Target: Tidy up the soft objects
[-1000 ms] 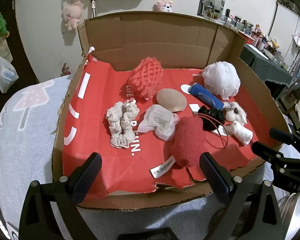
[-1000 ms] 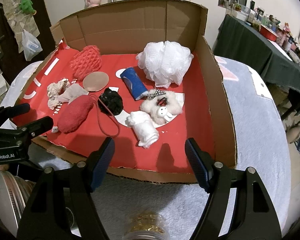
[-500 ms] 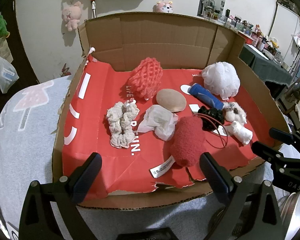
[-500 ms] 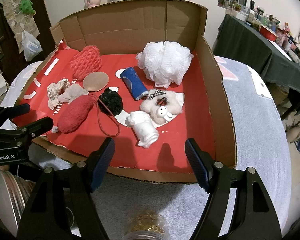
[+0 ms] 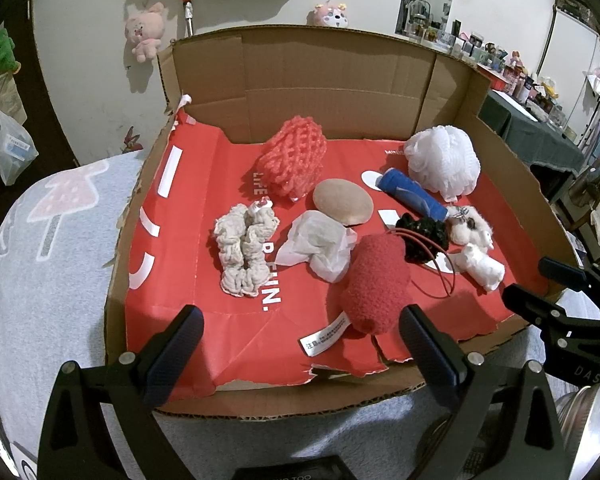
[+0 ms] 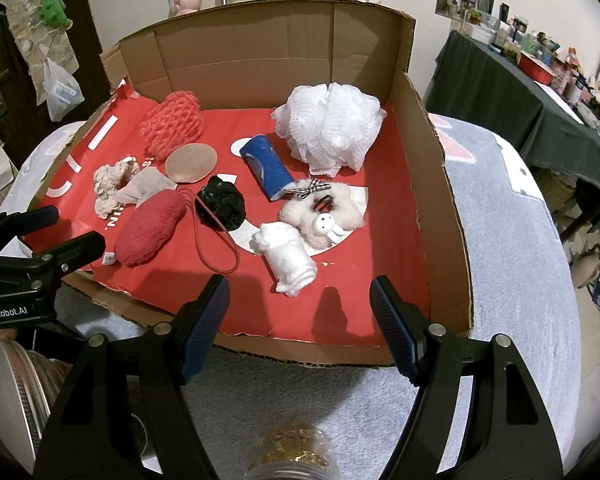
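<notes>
Nothing moved; left gripper (image 5: 298, 338), right gripper (image 6: 300, 306) spread, empty; roughly ten soft items in box (image 6: 440, 184).

Bath pouf (image 6: 329, 124) at the box's (image 6: 440, 184) back right, rolled towel (image 6: 288, 262) near front, mesh ball (image 6: 174, 124) back left

Soft grey-blue blanket (image 6: 512, 240) printed with pink shapes, probably spread over a bed, though nothing underneath shows. Directly on it: a shallow cardboard box (image 6: 440, 184), front wall folded flat, lined with red paper (image 5: 188, 216) and holding the soft items. Just off the blanket's near edge, a metal rim (image 5: 592, 412).
</notes>
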Demonstrator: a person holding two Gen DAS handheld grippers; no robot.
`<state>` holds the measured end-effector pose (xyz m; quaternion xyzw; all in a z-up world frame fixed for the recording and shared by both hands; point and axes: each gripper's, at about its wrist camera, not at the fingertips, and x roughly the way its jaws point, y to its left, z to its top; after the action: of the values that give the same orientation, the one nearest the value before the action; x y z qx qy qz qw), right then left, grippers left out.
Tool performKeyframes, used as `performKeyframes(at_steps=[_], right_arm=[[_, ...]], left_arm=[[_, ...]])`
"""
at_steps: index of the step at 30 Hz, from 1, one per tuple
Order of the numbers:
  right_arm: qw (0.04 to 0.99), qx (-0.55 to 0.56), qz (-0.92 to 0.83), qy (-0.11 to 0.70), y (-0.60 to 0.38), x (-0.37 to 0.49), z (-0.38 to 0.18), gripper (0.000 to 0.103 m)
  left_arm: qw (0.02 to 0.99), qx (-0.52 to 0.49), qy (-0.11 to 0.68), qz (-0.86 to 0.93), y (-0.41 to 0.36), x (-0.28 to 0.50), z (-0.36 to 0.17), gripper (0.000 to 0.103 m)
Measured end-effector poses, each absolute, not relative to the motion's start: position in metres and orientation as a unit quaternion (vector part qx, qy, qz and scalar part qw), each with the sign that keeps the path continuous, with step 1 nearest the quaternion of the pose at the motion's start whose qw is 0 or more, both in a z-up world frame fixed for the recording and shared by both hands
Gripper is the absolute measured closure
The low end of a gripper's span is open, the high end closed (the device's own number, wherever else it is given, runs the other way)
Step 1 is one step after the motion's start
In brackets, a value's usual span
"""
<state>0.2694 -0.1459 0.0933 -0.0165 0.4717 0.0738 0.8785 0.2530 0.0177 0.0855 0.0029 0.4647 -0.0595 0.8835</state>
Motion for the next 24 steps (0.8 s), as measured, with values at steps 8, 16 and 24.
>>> performKeyframes(at_steps=[8,16,24], right_arm=[[0.879,-0.017,0.074,0.472,-0.1459,0.2692,0.0934,0.031],[0.879,-0.017,0.074,0.472,-0.146,0.2693,0.0937,0.031],[0.879,-0.016,0.074,0.472,-0.146,0.2688,0.0938,0.031]], left_arm=[[0.884,0.004,0.464,-0.06,0.0173,0.2525,0.086,0.003],[0.884,0.003,0.464,-0.06,0.017,0.2524,0.0857,0.003],[0.887,0.002,0.459,-0.055,0.0166,0.2508,0.0863,0.003]])
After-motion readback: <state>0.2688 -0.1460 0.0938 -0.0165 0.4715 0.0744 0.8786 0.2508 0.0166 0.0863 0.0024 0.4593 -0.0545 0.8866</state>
